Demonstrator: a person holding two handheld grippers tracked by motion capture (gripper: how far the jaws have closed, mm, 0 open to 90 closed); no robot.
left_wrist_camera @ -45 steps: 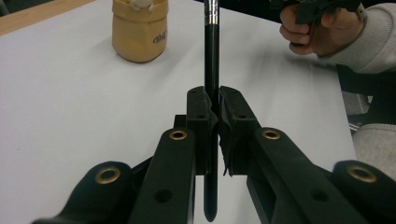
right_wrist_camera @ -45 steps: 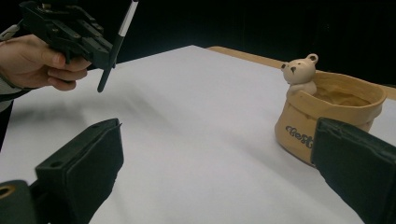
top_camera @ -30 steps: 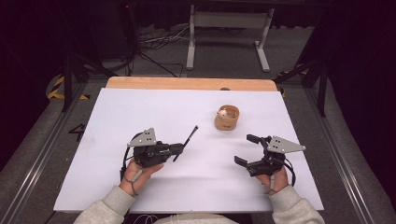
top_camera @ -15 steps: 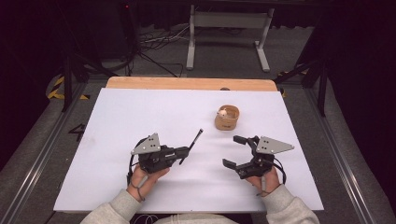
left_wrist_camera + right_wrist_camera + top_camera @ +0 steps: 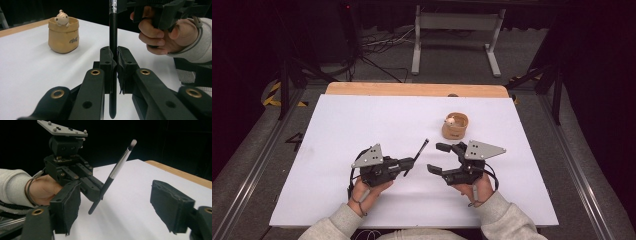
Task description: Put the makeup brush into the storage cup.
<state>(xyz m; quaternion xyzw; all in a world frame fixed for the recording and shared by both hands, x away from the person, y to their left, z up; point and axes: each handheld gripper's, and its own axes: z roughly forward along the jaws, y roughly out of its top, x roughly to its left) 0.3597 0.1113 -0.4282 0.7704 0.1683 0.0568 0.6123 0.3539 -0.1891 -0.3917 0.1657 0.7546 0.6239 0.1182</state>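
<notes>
High view: the left gripper holds a thin black brush over the white table. Its jaws are squeezed tight on the brush handle. The brush tip points up and away, toward the little tan pot with a small toy animal peeking out of it. The pot stands farther back on the table, apart from both grippers.

The right gripper is just beside the brush, on its right. Its jaws have just been closing a bit, but they are wide apart and nothing is between them. In the right gripper view the brush leans between the two pads, farther off, and touches neither.

I think the step now is passing the brush from one gripper to the other. Next, the right gripper needs to come closer so the handle sits between its pads, then squeeze. Only after that should the left one let go, or the brush may drop.
</notes>
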